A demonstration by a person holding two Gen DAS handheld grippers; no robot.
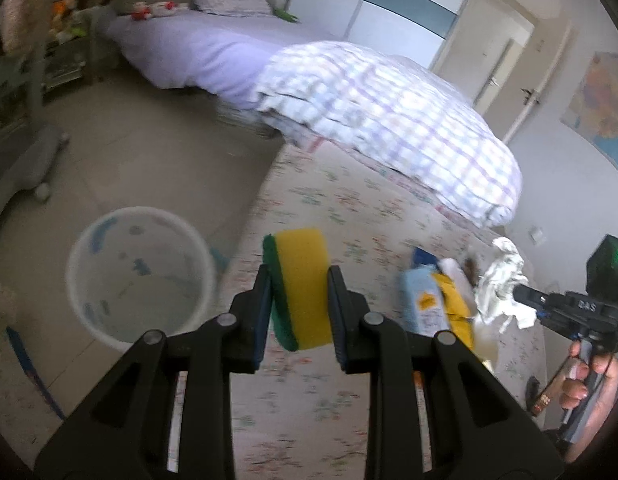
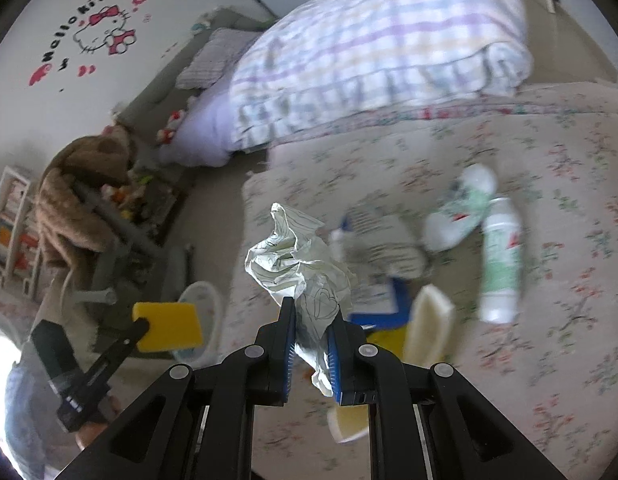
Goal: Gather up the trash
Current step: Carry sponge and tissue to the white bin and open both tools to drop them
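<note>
1. Left wrist view: the left gripper (image 1: 299, 296) has its jaws clenched on one yellow-and-green sponge (image 1: 299, 280), held beside the white bin (image 1: 141, 276) on the floor.
2. The right gripper (image 2: 313, 344) has its jaws clamped on one crumpled paper (image 2: 297, 264) above the bed (image 2: 549, 360).
3. Both look light and soft; a pinch across the middle should hold.
4. Two white bottles (image 2: 501, 260) lie on the bed.

Yellow-green sponge (image 1: 299, 288), white paper (image 2: 305, 268), floral bedspread (image 1: 329, 400).
</note>
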